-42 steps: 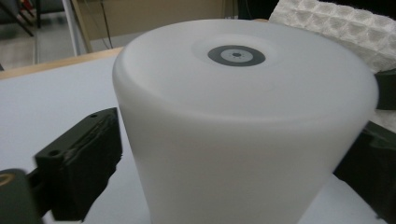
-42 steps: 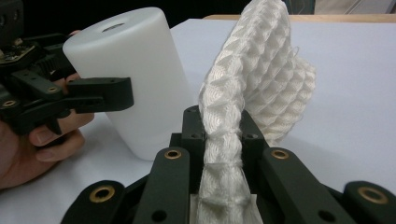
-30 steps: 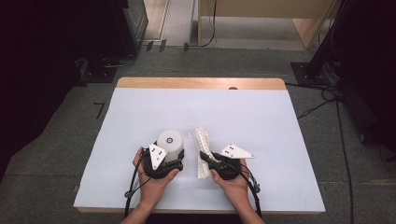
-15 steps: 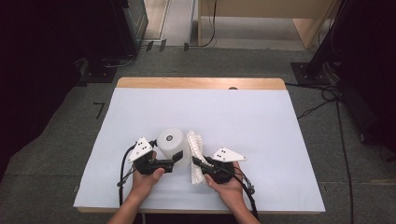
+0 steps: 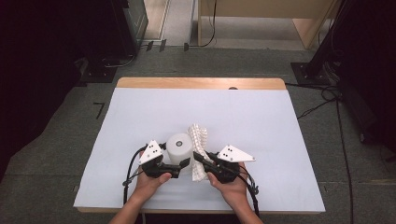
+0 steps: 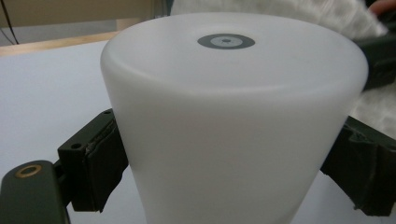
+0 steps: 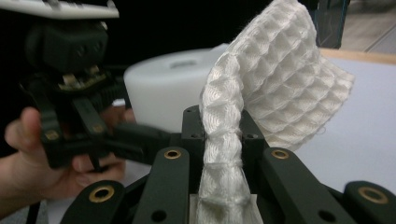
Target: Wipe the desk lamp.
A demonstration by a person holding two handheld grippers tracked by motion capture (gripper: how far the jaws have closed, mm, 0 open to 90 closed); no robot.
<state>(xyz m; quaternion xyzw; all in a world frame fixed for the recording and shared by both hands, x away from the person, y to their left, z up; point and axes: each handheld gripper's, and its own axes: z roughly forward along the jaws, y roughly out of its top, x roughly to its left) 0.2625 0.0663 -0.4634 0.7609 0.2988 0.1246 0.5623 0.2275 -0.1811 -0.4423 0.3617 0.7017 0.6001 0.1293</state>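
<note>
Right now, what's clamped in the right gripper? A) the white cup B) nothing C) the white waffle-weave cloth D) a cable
C: in the right gripper view the white waffle-weave cloth runs up between the closed jaws of the right gripper, pinched into a narrow band; the white cup sits between the pads of the left gripper instead.

left gripper [image 5: 186, 163]: jaws clamped, aimed right | right gripper [image 5: 197, 157]: jaws pinched, aimed left
</note>
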